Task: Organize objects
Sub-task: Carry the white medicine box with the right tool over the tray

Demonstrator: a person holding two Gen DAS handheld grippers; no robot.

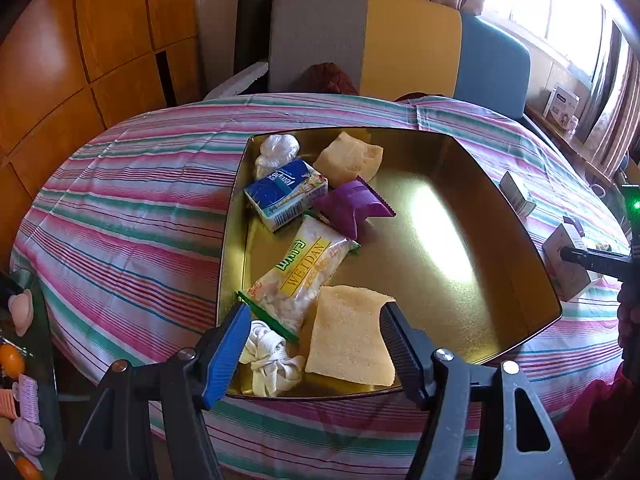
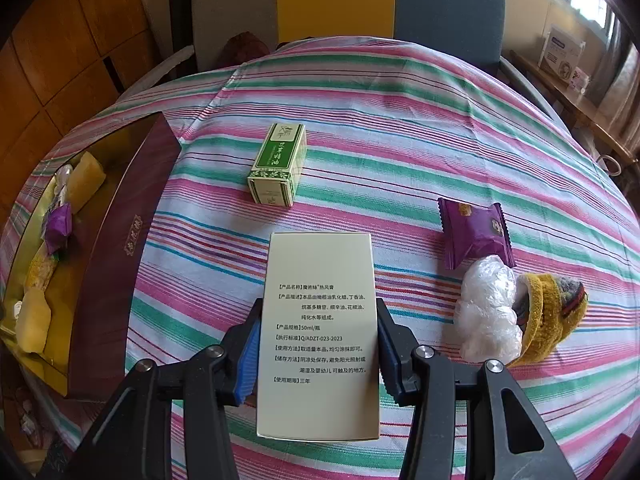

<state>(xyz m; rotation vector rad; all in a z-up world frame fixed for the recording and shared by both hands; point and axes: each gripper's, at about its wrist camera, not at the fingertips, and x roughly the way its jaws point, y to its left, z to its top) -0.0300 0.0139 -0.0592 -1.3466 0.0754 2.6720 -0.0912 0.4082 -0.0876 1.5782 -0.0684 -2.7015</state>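
Observation:
My left gripper (image 1: pixel 316 340) is open above the near end of a gold-lined box (image 1: pixel 500 264). In the box lie a yellow sponge (image 1: pixel 348 340), a white lace bundle (image 1: pixel 268 360), a Weidan snack pack (image 1: pixel 304 276), a blue tissue pack (image 1: pixel 286 194), a purple sachet (image 1: pixel 354 206), a second sponge (image 1: pixel 348 158) and a white plastic wad (image 1: pixel 276 152). My right gripper (image 2: pixel 318 346) is shut on a cream carton (image 2: pixel 320 332) with printed text, over the striped cloth. The box, dark red outside (image 2: pixel 116 256), lies to its left.
On the striped cloth (image 2: pixel 400 120) lie a green carton (image 2: pixel 278 164), a purple sachet (image 2: pixel 474 234), a clear plastic wad (image 2: pixel 486 308) and a yellow knitted sock (image 2: pixel 548 316). Chairs (image 1: pixel 400 44) stand behind the table. A side shelf (image 1: pixel 24 360) holds small items at left.

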